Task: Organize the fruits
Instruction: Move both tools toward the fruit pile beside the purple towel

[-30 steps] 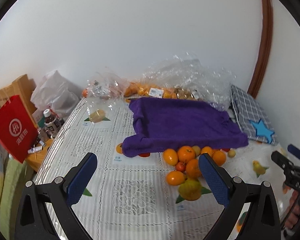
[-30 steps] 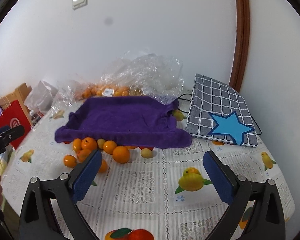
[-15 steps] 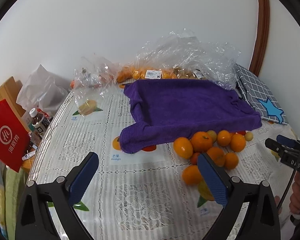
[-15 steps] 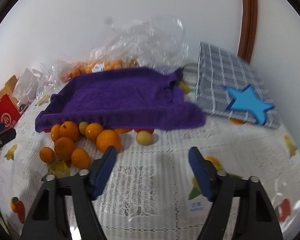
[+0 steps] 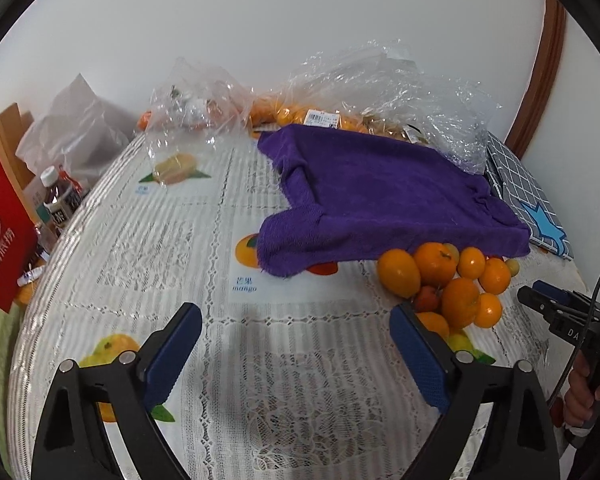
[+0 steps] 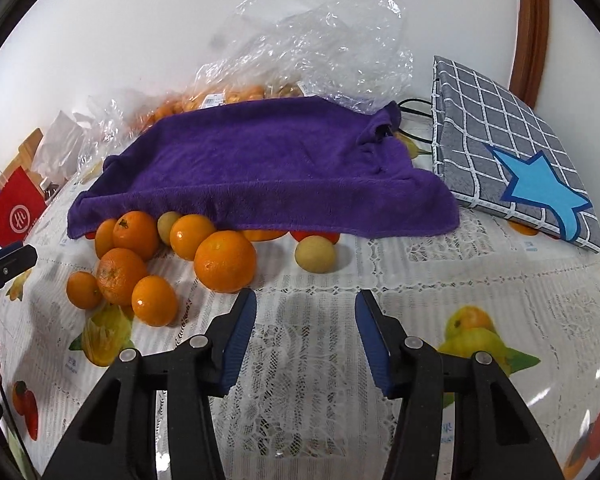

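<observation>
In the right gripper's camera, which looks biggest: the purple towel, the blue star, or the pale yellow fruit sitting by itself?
1. Purple towel
2. Blue star
3. Pale yellow fruit
The fruit lies nearer the camera, yet looks smallest.

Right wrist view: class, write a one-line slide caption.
Right gripper, jaws closing on nothing, nears loose oranges beside a purple towel.

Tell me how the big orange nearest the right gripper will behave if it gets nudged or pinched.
The big orange is round and rests loose on the flat tablecloth, so a nudge would probably roll it, perhaps into the smaller oranges beside it. Its glossy peel may slip between the pads. The right gripper, closing with nothing between its jaws, looks narrower than the fruit and likely needs reopening.
</observation>
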